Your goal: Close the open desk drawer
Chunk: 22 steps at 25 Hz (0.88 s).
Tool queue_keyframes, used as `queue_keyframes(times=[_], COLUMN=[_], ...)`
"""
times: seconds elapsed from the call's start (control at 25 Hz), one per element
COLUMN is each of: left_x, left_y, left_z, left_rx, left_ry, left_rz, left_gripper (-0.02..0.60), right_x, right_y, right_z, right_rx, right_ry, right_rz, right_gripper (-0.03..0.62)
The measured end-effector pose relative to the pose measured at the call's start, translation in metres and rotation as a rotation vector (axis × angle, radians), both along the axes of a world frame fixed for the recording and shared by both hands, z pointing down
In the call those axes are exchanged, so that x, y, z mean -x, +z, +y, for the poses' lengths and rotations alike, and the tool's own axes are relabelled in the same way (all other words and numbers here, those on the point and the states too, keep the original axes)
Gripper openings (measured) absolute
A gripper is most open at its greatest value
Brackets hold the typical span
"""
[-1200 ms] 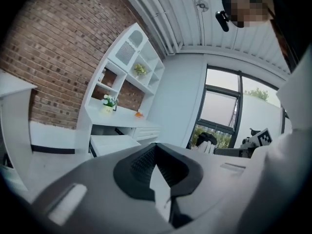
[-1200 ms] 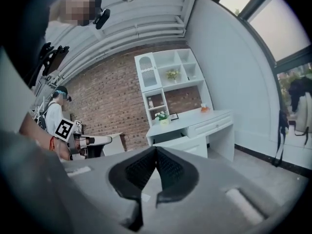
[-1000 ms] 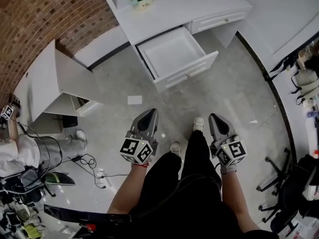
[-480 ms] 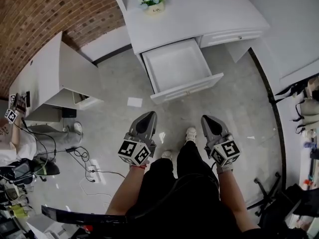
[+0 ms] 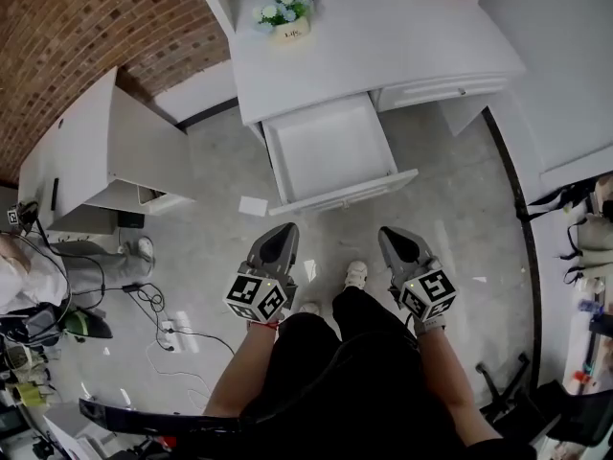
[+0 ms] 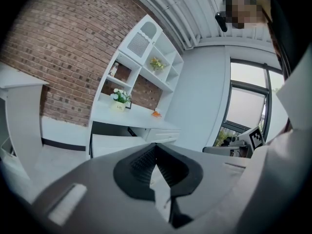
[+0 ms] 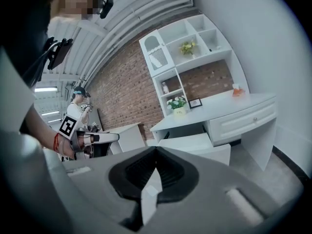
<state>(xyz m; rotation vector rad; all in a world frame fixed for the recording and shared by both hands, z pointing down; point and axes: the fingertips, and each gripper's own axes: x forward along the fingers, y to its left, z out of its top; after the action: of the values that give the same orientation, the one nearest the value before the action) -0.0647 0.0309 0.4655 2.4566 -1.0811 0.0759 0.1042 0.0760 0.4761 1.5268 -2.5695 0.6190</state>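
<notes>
In the head view, I am holding the left tongs (image 5: pixel 283 230) and the right tongs (image 5: pixel 391 235) side by side over the floor. Both are pointing toward the desk (image 5: pixel 383 36). The drawer (image 5: pixel 330 151) is standing pulled out of the desk, ahead of both tongs and well apart from their tips. A paper (image 5: pixel 253 206) is lying on the floor just ahead of the left tongs, a little to their left. Flowers (image 5: pixel 285 10) are sitting on the desk beyond the drawer.

In the left gripper view, the left tongs (image 6: pixel 156 146) are showing clenched, tips meeting with nothing between them. The drawer (image 6: pixel 114 143) is sticking out ahead, slightly left of the tips.

In the right gripper view, the right tongs (image 7: pixel 156 150) are likewise pressing together on nothing. The drawer (image 7: pixel 195 145) is jutting out ahead, just right of the tips, and the left tongs (image 7: pixel 113 137) are showing off to the left.
</notes>
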Motion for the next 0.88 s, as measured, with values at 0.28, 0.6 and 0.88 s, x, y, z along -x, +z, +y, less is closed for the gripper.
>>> queue_keyframes(times=[0.28,0.6,0.88], left_x=[-0.022,-0.028,-0.011], left_y=[0.014,0.047,0.07], left_z=[-0.012,-0.005,-0.015], left_rx=[0.026,0.107,0.153], left_ry=[-0.052,-0.077,-0.132], left_rz=[-0.031,-0.06,-0.068], left_gripper=[0.002,0.002,0.002], right_x=[-0.021,-0.022,-0.018], right_y=[0.022,0.054,0.072], right_z=[-0.02,-0.031,-0.054], right_rx=[0.064,0.173,0.23], right_ry=[-0.054,-0.055,-0.035], right_rz=[-0.006,-0.05,-0.057], right_gripper=[-0.002,-0.002,-0.002])
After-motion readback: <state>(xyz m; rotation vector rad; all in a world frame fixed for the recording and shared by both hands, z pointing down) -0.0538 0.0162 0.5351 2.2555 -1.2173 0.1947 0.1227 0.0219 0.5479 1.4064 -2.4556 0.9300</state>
